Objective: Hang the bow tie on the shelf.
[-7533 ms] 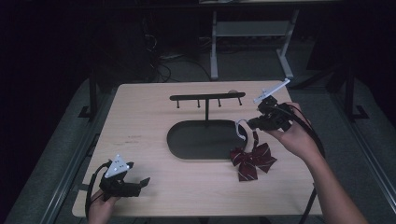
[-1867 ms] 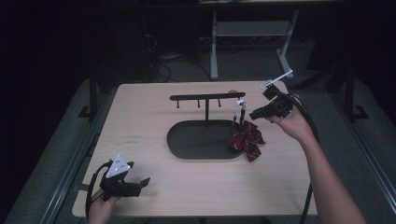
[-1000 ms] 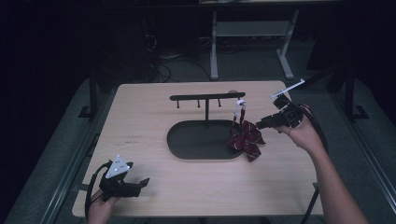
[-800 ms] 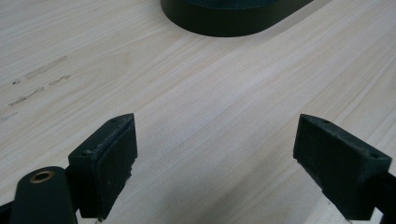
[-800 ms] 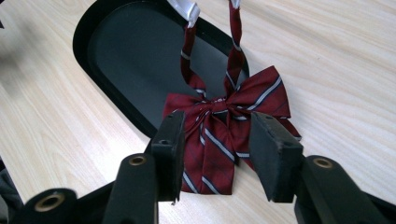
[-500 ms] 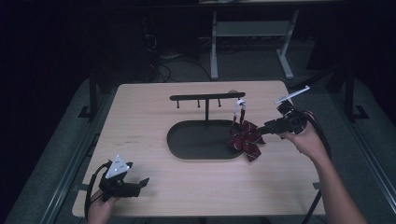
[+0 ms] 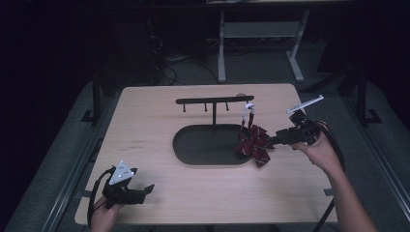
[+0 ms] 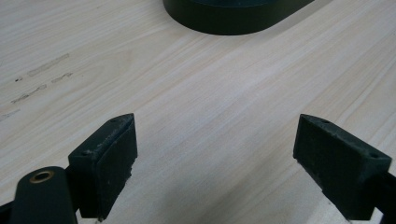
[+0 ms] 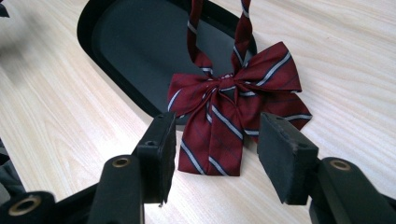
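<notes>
right gripper (image 9: pixel 212 156) – just opening (off bow tie (image 9: pixel 231 112)) | left gripper (image 8: pixel 215 163) – spread

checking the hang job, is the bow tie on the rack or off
On: the bow tie hangs by its strap from the rack arm's end.

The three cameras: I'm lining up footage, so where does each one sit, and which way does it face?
High view: above the person's side, facing forward and down on the table; both forearms enter from the bottom.
Left gripper view: rides the left gripper, looking low across bare wood; open jaws.
Right gripper view: rides the right gripper, facing the bow tie; jaws just opened, not touching it.
Shared: all show the black stand base.
</notes>
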